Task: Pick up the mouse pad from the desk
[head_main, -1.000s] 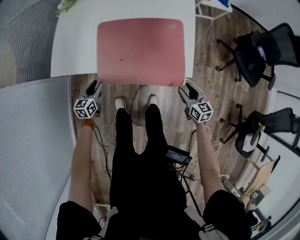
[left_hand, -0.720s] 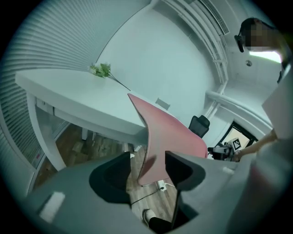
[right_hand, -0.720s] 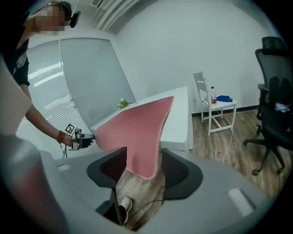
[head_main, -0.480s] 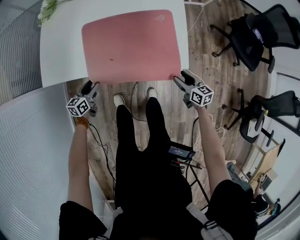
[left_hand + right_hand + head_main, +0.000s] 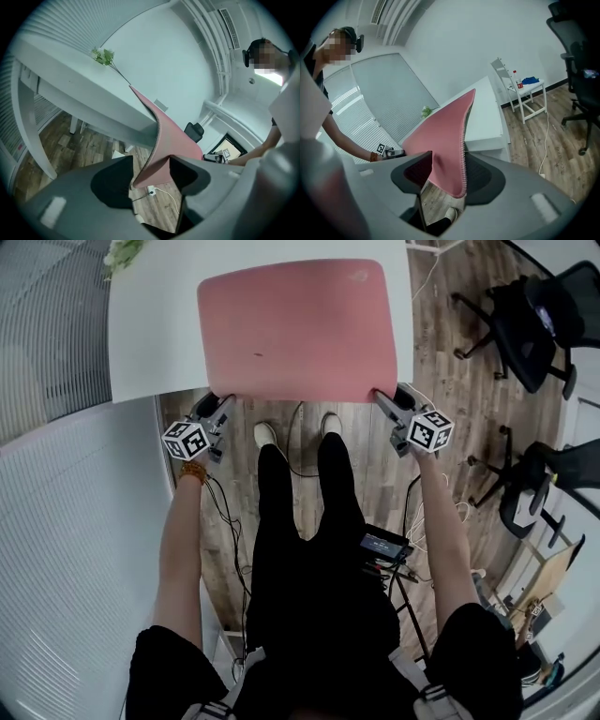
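**A:** Both claws are on it! The left gripper point(image 5: 222, 404) is clenched on the near left corner of the pink mouse pad point(image 5: 292, 329), and the right gripper point(image 5: 382, 399) is pinching the near right corner.

**B:** Look along the left jaws: the pad's corner is sandwiched between them, and the sheet bends up and away toward the white desk point(image 5: 150, 334).

**A:** Same on the right. The stitched edge runs between the jaws and the sheet slopes off to the far left.

**B:** From the head view the pad covers much of the desk. Its near edge hangs just past the desk's near rim, over the wooden floor point(image 5: 436, 343).

**A:** Is the far half off the surface?

**B:** Hard to call. From above it looks flat, so it may be resting there.

**A:** There's a green sprig point(image 5: 127, 251) at the desk's far left corner, and black office chairs point(image 5: 525, 324) well off to the right.
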